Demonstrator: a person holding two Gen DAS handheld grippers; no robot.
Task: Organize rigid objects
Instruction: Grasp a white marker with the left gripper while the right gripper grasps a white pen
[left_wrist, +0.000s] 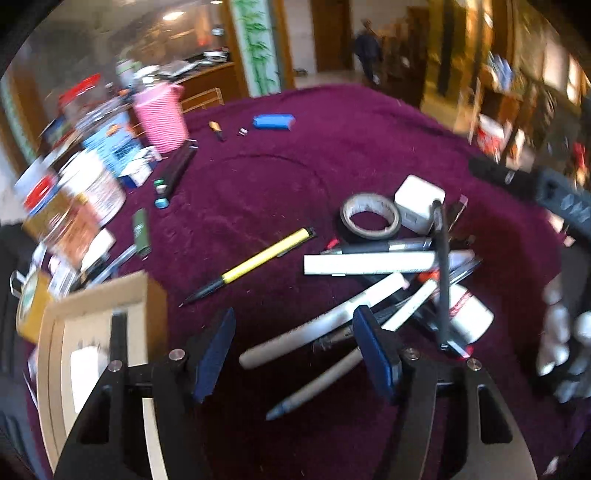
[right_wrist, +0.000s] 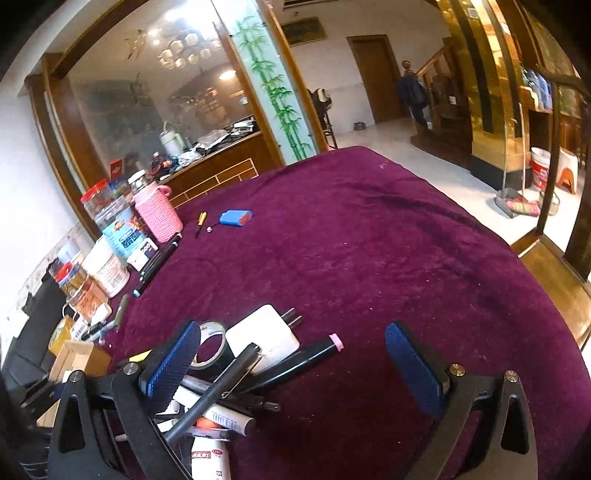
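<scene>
On the left edge of the surface (left_wrist: 369, 140), draped in purple cloth, a cardboard box (left_wrist: 92, 332) is sitting open, seemingly the place where things are to go. Right of it a yellow-and-black pen (left_wrist: 255, 264) is lying alone, and further right the pile of rigid objects (left_wrist: 388, 280) is waiting: a roll of tape (left_wrist: 370, 217), a white charger plug (left_wrist: 419, 208), white tubes, markers and a small bottle, all overlapping.

The step in hand looks like the approach to a first pick; nothing appears sorted yet. The next move probably calls for singling out one piece from the tangle, likely a white marker (left_wrist: 314, 332) at the near edge, and closing squarely across it without dragging its neighbours.

The left tool (left_wrist: 295, 354) is hovering over that near edge with its jaws partly apart, gripping nothing; the marker is showing between them, though whether a pad is touching it is unclear. The right tool (right_wrist: 291, 369) is standing wide apart and empty, its left finger over the pile's edge.
</scene>
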